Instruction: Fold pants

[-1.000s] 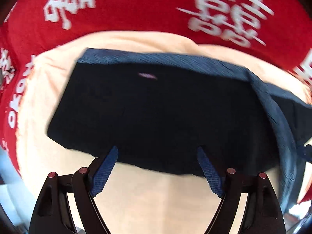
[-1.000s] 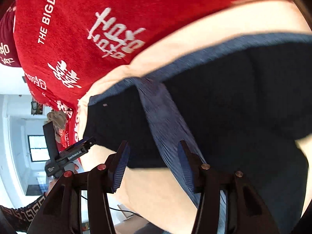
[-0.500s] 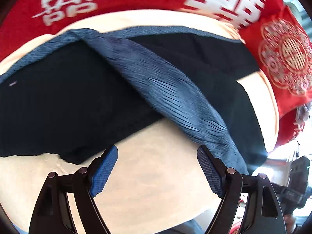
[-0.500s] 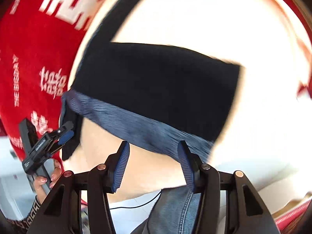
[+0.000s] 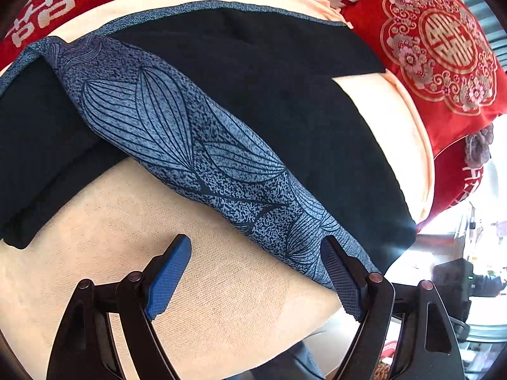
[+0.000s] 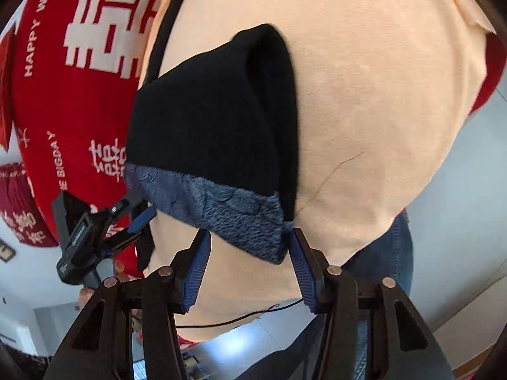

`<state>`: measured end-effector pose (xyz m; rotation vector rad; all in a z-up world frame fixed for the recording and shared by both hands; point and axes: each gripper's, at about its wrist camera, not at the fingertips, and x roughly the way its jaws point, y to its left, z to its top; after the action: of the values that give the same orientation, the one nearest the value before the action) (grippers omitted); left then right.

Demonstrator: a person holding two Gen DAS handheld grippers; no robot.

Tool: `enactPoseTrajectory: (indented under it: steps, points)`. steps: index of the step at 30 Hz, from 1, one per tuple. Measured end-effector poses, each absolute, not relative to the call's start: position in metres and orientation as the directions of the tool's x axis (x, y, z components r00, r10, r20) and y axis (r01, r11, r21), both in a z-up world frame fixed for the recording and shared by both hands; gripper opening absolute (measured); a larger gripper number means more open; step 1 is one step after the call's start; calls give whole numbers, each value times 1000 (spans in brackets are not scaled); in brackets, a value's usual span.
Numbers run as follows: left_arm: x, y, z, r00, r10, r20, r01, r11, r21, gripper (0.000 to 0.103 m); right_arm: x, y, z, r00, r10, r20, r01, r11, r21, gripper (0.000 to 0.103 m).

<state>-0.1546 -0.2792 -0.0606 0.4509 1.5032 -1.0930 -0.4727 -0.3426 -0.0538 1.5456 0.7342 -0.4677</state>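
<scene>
Both tools (image 5: 256, 272) (image 6: 250, 253) agape; pants (image 5: 285, 110) partly cropped.

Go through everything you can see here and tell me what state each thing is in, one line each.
Pants: dark, lying on the cloth, patterned blue band folded diagonally across them.
Peach cloth: spread flat under the pants.
Left tool: open, empty, one finger beside the band's edge.
Right tool: open, empty, at the band's corner.
Red embroidered cushion: resting beyond the cloth.
</scene>
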Motion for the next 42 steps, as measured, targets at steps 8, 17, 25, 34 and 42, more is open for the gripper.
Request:
enactPoseTrajectory:
  steps: [8,17,25,34,42]
  points:
    - [-155,-283,-61,-247,-295,-923,754,540,-374,84,-446,-343,-54,672,272,-689,653,222,724,54]
    - [-151,-291,-63,-358,-289,-888,702,545,-460,34,-442,-367,-32,735,341,-586,586,115,802,3]
    - [-138,-306,-30,-406,-420,-812,595,552,-584,26,-425,-420,48,819,308,-483,455,164,875,3]
    - [-96,-368,-1,-344,-498,-796,602,534,-594,26,-362,-547,112,835,235,-498,415,324,850,3]
    - [-41,-410,22,-106,-493,-863,676,601,-426,26,-277,-663,118,746,161,-646,512,483,711,7]
